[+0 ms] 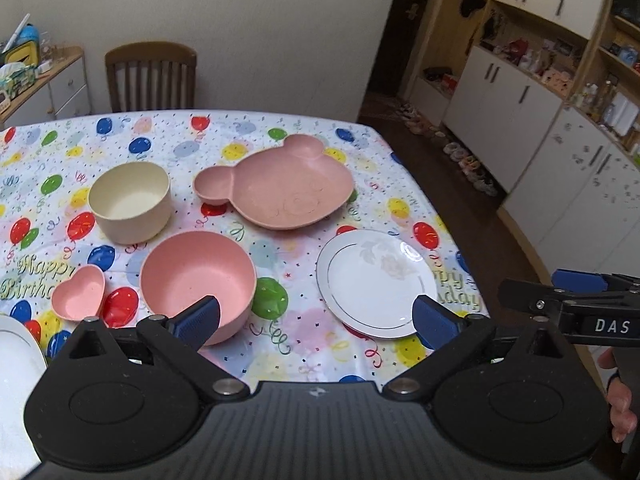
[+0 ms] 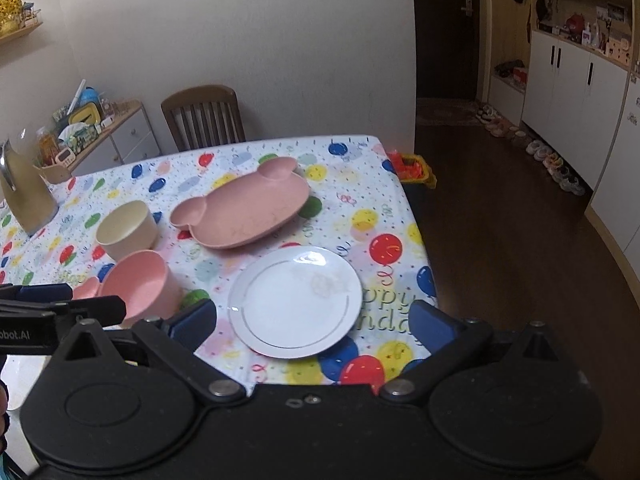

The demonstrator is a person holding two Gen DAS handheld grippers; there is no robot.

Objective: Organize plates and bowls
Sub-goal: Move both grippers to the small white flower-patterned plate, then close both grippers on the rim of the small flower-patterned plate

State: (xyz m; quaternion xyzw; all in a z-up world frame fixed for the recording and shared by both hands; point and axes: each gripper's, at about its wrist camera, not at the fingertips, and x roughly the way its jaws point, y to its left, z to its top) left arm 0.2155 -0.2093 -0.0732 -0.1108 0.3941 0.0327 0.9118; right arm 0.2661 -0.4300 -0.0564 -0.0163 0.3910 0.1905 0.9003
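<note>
1. The white plate (image 2: 296,304) lies flat near the table's (image 2: 400,216) right edge, at about five o'clock from the bear plate (image 2: 244,210).
2. The right gripper (image 2: 314,326), spread wide and empty, has the plate dead ahead at twelve o'clock; it looks the nearer.
3. The left gripper (image 1: 316,322), equally wide and empty, sees it at one o'clock, with the pink bowl (image 1: 198,268) at eleven.

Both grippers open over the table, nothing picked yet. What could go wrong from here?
1. The white round ceramic plate with the silver ring lies flat near the table's front right corner; an open right gripper nudging its rim may push it toward the edge.
2. The pink round bowl, the small pink heart-shaped dish and the cream round bowl crowd together, so the left gripper may bump a neighbour.
</note>
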